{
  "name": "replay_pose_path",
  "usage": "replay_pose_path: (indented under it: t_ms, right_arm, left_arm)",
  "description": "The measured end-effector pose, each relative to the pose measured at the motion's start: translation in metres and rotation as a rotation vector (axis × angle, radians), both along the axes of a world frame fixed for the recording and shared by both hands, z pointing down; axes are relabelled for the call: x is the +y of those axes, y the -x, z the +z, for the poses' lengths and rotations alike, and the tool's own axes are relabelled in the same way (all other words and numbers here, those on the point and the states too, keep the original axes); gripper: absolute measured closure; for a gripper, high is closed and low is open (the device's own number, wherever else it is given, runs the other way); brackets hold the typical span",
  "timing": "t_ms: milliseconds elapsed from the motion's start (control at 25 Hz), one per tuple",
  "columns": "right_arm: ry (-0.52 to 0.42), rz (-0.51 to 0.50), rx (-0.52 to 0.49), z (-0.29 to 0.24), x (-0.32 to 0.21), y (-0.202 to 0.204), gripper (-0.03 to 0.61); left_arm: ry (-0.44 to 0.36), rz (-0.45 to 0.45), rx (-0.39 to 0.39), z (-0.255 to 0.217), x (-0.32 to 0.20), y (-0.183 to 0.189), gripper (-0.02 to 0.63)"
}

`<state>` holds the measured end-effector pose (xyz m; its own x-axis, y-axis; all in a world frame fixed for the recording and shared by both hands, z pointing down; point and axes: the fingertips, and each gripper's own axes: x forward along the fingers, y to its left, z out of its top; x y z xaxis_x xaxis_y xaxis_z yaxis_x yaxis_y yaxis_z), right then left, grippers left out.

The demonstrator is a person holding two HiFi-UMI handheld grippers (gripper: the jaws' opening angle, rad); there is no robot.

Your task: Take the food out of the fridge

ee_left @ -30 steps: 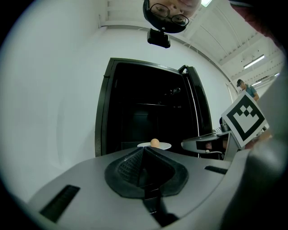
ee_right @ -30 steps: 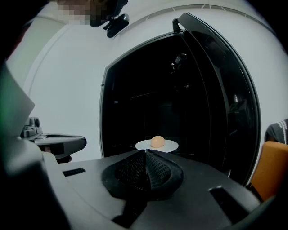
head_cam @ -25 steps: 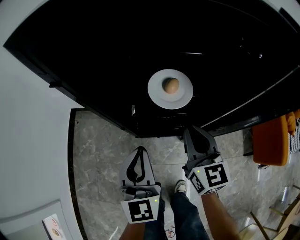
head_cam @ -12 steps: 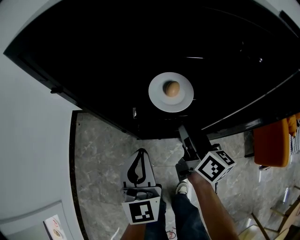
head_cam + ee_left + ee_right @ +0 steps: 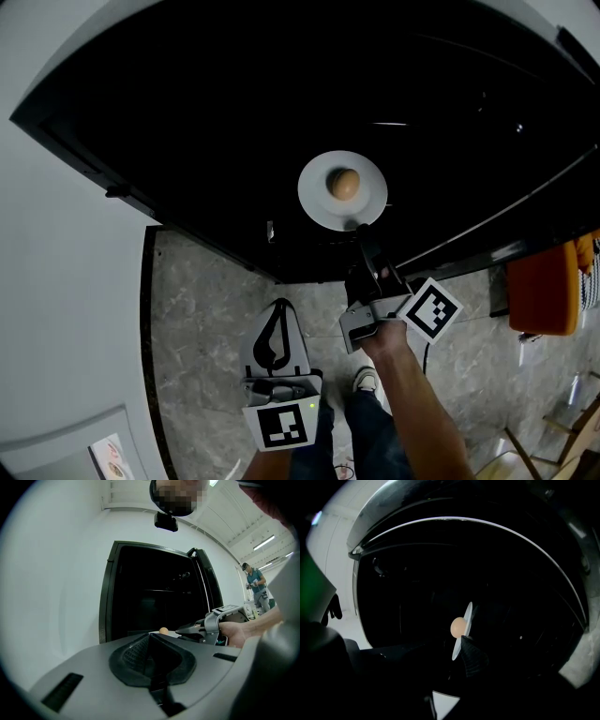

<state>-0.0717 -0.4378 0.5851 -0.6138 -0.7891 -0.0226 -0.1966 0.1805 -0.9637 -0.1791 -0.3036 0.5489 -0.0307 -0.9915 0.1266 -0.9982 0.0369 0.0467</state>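
Note:
A white plate (image 5: pixel 366 202) bearing a round tan piece of food (image 5: pixel 343 184) sits on a shelf inside the dark, open fridge (image 5: pixel 234 112). My right gripper (image 5: pixel 360 231) is rolled onto its side and reaches into the fridge, with its tips at the plate's near rim. In the right gripper view the plate (image 5: pixel 461 637) stands edge-on with the food (image 5: pixel 458 626) on its left; one ribbed pad (image 5: pixel 472 657) touches its rim and the jaws are apart, so the right gripper (image 5: pixel 451 651) is open. My left gripper (image 5: pixel 279 307) hangs low over the floor, shut and empty, as the left gripper view (image 5: pixel 150 638) also shows.
The fridge's lower front edge (image 5: pixel 281 267) lies just below the plate. Grey marble floor (image 5: pixel 206 300) and the person's shoe (image 5: pixel 362 377) are beneath the grippers. An orange seat (image 5: pixel 539 281) stands at the right, a white wall (image 5: pixel 66 281) at the left. A person (image 5: pixel 256 582) stands far off.
My right gripper has risen from beside the left one, rolled sideways, and reached forward into the fridge up to the plate's rim. The left gripper has barely moved.

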Motion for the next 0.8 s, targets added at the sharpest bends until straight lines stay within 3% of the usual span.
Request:
replay_pose_path:
  t_ms: [240, 800]
  right_arm:
    - [0.051, 0.03, -0.128, 0.002, -0.002, -0.001, 0.48]
    - [0.095, 0.039, -0.183, 0.013, -0.012, 0.001, 0.476]
  left_arm:
    - [-0.01, -0.007, -0.001, -0.004, -0.002, 0.002, 0.6]
    - [-0.011, -0.004, 0.001, -0.004, -0.004, -0.003, 0.6]
